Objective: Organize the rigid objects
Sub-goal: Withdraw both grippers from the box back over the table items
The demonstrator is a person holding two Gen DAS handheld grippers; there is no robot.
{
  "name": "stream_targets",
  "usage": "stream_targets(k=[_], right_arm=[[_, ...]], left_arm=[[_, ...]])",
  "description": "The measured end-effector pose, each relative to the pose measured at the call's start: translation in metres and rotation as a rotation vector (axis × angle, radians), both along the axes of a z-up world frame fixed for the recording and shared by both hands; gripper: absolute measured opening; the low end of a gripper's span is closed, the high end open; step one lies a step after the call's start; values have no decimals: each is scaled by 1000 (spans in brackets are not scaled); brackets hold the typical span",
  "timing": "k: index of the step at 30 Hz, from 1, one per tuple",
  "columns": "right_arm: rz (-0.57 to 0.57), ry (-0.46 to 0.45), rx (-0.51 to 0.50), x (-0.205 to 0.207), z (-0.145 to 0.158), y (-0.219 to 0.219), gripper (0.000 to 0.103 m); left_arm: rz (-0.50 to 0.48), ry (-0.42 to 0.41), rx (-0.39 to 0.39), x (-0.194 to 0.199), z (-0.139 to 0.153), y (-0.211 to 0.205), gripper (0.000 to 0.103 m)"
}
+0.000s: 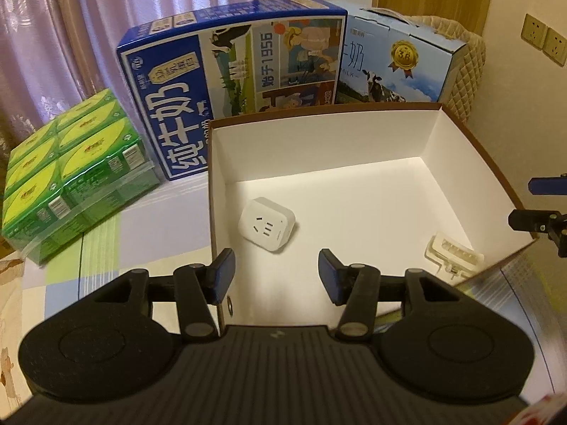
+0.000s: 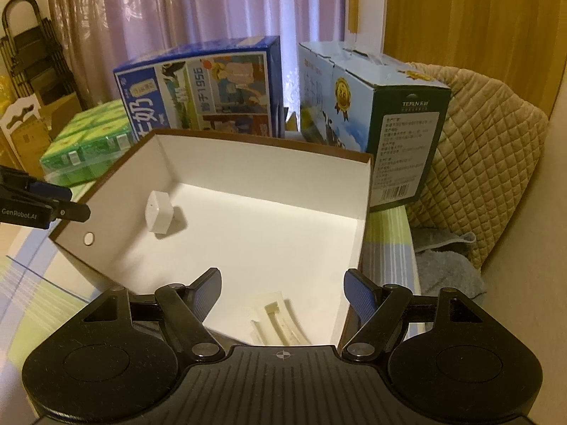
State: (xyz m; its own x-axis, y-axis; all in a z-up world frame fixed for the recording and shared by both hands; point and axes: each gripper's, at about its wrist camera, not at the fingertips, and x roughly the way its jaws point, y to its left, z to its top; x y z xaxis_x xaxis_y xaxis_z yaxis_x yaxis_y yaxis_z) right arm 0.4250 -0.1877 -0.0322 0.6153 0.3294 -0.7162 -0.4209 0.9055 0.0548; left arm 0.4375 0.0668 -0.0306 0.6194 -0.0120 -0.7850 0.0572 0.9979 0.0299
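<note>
Nearest, the left gripper (image 1: pixel 275 276) hangs over the near edge of an open box (image 1: pixel 460 134), its blue-padded jaws standing apart with nothing between them. Likewise the right gripper (image 2: pixel 283 292) hovers over the box's other near corner, jaws spread wide and empty; in the left wrist view its dark fingertips poke in from the right edge.

Just beyond the right gripper, a cream plastic clip (image 2: pixel 274 320) lies flat on the white floor of the box, close to the near wall. From the left wrist view the same clip (image 1: pixel 453 253) sits in the box's near right corner, well apart from the other item.

Further in, a white plug adapter (image 1: pixel 267 225) rests on the box floor toward the left wall, its socket face tilted up. From the right wrist view it (image 2: pixel 159 216) appears as a small white block beside that wall.

The box stands on a checked cloth (image 1: pixel 102 248) in pale green, lilac and white. To the left of the box sits a shrink-wrapped green pack of cartons (image 1: pixel 74 177). Behind the box stand a large blue milk carton (image 1: pixel 230 81) and, to its right, a lighter blue milk carton (image 1: pixel 397 67) with a gold medal badge. A quilted beige cover (image 2: pixel 485 163) lies at far right, and pale curtains (image 2: pixel 198 10) hang at the back.
</note>
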Motion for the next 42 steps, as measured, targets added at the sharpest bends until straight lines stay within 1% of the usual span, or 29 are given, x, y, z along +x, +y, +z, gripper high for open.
stream_targets(k=[11, 15, 19, 24, 31, 36, 42], right_arm=[[-39, -30, 82, -46, 10, -22, 73], [-38, -34, 125, -65, 11, -29, 73], [-31, -29, 145, -84, 9, -32, 73], [-18, -15, 138, -107, 3, -32, 73], [-16, 18, 152, -131, -6, -31, 73], [-3, 47, 138, -142, -16, -27, 73], [9, 91, 98, -148, -37, -24, 73]], left_arm=[[71, -12, -33, -64, 14, 16, 49], [112, -26, -48, -91, 18, 24, 49], [144, -32, -43, -115, 20, 29, 49], [180, -23, -60, -146, 17, 34, 49], [194, -6, -78, -179, 9, 31, 49], [207, 12, -89, -196, 0, 28, 49], [220, 42, -91, -208, -14, 27, 50]])
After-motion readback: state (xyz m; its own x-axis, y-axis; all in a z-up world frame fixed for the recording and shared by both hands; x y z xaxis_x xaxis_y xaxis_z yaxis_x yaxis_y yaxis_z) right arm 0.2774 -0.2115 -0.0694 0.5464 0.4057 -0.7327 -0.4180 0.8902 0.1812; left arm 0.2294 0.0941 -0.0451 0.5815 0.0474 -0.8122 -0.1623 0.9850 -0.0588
